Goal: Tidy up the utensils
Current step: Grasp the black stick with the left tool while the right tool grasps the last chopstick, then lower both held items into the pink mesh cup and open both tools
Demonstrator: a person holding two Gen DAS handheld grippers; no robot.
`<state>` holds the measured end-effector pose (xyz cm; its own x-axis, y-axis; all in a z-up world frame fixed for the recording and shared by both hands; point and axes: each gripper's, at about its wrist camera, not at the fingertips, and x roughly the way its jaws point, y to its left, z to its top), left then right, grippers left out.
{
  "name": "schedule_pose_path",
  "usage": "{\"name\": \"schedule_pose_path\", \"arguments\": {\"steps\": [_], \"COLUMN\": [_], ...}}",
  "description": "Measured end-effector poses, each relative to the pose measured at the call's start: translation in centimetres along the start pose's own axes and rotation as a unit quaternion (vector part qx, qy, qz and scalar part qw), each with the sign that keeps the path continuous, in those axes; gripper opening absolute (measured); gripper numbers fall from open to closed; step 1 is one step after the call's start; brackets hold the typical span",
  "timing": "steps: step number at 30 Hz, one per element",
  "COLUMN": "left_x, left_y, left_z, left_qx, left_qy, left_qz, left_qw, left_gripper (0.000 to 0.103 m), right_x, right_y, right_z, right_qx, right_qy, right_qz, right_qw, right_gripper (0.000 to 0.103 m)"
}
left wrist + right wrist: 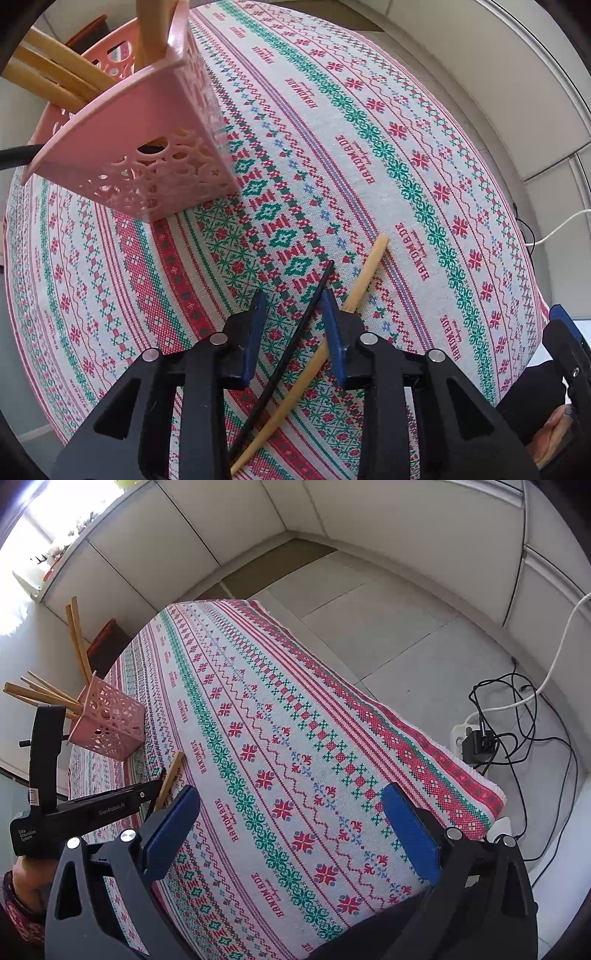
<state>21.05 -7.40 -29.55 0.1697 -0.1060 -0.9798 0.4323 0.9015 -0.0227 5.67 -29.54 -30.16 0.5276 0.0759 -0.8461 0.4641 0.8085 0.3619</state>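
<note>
My left gripper (293, 314) was partly closed around a black chopstick (295, 332) on the tablecloth (406, 166), its pads not yet squeezing it. A wooden chopstick (364, 273) lay just beside the black one. The pink basket (147, 147) stood farther off. My right gripper (291, 830) was wide and held nothing

left wrist view looks steeply down, close over the surface (424, 155); right wrist view sits higher, facing across it (floor beyond). both share the pink basket (147, 147) (110, 723).
</note>
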Motion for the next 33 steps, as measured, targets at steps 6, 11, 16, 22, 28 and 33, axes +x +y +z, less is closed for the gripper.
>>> {"name": "schedule_pose_path", "arguments": {"steps": [6,11,16,22,28,33], "left_x": [-0.7,-4.3,-10.3,-16.2,-18.4,-19.6], "left_y": [1.0,3.8,6.3,7.2,7.5,7.7], "left_z": [-2.2,-4.8,-7.2,-8.1,-8.2,-8.3], "left_qx": [0.014,-0.006,-0.036,-0.04,-0.04,-0.045], "left_qy": [-0.039,-0.088,-0.162,-0.226,-0.247,-0.26], "left_qz": [0.013,0.024,0.012,0.004,-0.002,-0.007], "left_qw": [0.9991,0.9958,0.9861,0.9733,0.9681,0.9644], "left_gripper": [0.005,0.003,0.003,0.003,0.003,0.003], "right_x": [1.7,4.6,7.8,10.1,9.5,6.3], "right_y": [2.6,7.6,12.4,14.8,14.7,13.1], "right_z": [0.5,1.0,0.9,0.2,-0.2,0.3], "right_qx": [-0.022,-0.054,-0.07,-0.067,-0.055,-0.028], "right_qy": [0.026,0.061,0.095,0.097,0.084,0.063], "right_qz": [-0.011,-0.016,-0.045,-0.094,-0.082,-0.01], "right_qw": [0.999,0.997,0.992,0.989,0.992,0.998], "right_gripper": [0.096,0.096,0.096,0.078,0.011,0.008]}}
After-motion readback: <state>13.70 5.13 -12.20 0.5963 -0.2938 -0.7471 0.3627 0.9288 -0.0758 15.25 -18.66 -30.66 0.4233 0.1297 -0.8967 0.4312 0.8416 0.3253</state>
